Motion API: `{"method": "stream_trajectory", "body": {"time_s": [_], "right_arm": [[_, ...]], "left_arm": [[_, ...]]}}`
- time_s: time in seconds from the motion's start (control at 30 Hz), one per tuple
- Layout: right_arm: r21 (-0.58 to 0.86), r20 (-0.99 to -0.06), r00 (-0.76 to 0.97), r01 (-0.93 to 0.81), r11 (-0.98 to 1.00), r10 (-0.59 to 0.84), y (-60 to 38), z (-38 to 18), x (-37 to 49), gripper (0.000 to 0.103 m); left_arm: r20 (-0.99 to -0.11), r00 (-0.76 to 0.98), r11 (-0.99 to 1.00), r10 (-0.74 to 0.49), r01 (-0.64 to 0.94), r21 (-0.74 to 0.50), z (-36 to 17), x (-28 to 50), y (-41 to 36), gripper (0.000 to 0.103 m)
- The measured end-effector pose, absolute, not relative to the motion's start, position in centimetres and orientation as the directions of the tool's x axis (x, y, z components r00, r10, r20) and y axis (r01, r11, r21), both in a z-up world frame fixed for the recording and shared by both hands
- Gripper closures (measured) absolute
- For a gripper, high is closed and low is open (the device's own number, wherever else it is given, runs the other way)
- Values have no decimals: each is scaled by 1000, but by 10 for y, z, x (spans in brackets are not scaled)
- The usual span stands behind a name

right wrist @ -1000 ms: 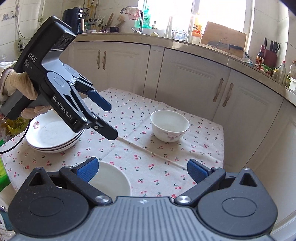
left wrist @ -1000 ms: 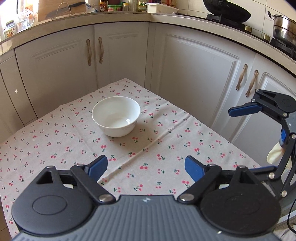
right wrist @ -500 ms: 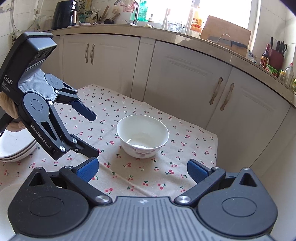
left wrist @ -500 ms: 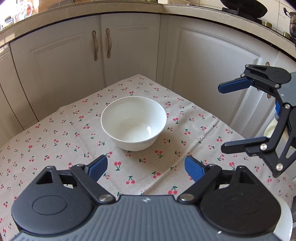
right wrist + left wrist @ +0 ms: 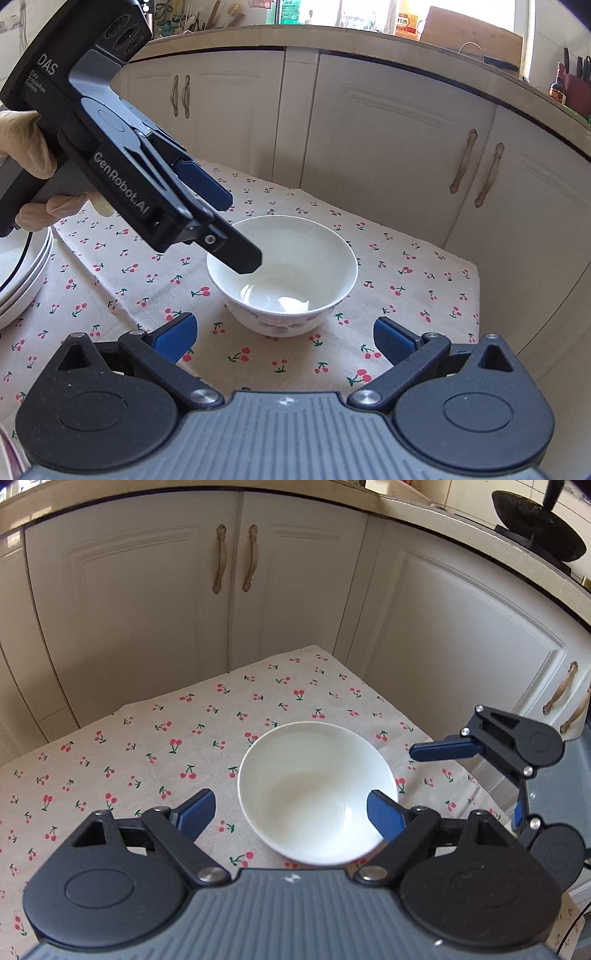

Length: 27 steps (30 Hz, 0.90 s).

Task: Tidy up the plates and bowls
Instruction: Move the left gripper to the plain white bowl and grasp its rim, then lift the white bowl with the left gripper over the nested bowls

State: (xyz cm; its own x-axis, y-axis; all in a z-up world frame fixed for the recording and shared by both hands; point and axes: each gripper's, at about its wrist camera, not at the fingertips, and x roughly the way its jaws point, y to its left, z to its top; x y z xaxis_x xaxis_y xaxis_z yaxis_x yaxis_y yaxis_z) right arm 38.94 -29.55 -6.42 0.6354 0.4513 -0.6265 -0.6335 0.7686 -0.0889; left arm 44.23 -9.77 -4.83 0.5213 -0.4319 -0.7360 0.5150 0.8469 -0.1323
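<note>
Bowl [image 5: 317, 794] sits on the cherry cloth [image 5: 147, 746], its near-left rim between the left gripper [image 5: 291, 812]'s closing, not yet touching fingers; right gripper [image 5: 284, 336] spread, bowl at twelve o'clock, farther.

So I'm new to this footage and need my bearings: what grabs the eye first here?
A white bowl sits alone mid-table on the cherry-print tablecloth. The left gripper hangs right over its rim, one finger dipping inside, jaws just closing but not yet pressing. The right gripper waits open on the near side; stacked plates peek in at the left edge.
</note>
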Motion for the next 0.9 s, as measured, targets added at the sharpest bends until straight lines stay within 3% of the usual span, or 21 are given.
{"method": "stream_trajectory", "body": {"time_s": [0.1, 0.9], "right_arm": [[-79, -630, 631, -632, 771, 452, -292, -71, 399, 0], [-70, -612, 621, -660, 748, 490, -281, -78, 414, 10]], "left_arm": [[-747, 506, 847, -432, 513, -142, -53, 451, -104, 24], [-761, 459, 835, -458, 515, -192, -64, 471, -115, 28]]}}
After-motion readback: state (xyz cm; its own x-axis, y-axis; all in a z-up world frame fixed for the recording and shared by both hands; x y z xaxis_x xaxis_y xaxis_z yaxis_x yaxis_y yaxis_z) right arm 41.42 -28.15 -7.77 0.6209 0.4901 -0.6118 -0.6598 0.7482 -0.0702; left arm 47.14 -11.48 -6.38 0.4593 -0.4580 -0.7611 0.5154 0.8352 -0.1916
